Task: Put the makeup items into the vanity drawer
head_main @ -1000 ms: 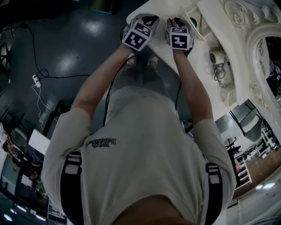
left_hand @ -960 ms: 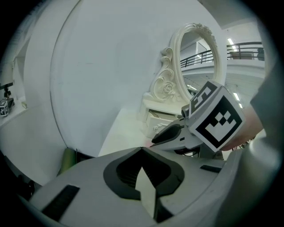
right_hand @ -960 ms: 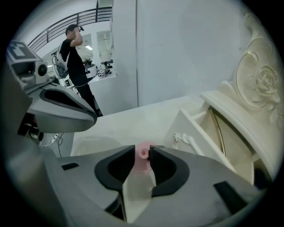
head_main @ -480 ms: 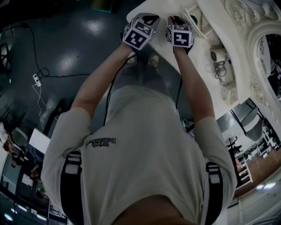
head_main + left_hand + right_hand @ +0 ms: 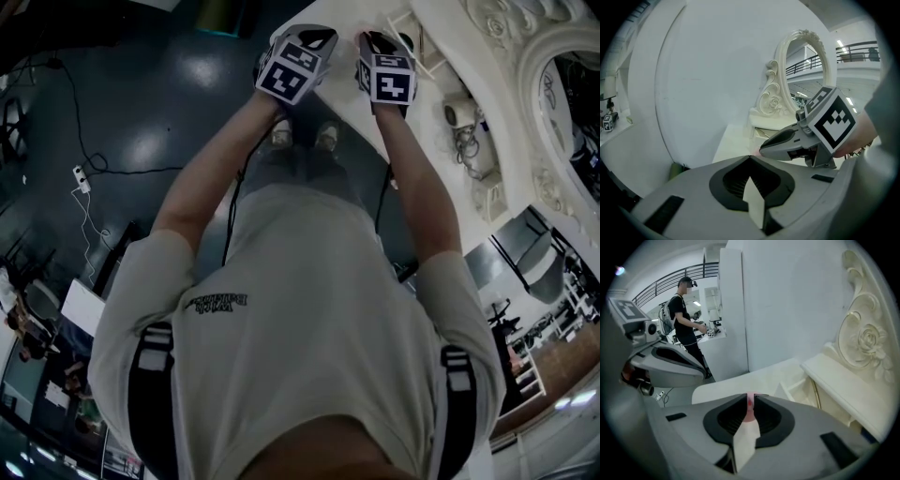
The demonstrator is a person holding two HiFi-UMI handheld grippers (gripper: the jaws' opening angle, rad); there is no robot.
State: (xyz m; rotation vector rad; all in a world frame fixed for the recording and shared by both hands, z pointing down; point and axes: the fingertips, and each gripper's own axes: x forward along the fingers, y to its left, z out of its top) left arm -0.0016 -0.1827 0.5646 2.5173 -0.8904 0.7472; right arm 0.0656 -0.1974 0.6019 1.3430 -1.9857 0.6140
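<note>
Though half-hidden, pink item in right tool.

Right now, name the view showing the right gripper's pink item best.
The right gripper view: the right gripper has just been closing its fingers on the pink item. The head view hides it beneath that gripper; the left gripper view shows mainly the gripper's side.

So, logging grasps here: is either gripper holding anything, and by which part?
The right gripper, jaws having just closed in, pinches a small pink item by its sides at the tips. Left gripper: empty.
</note>
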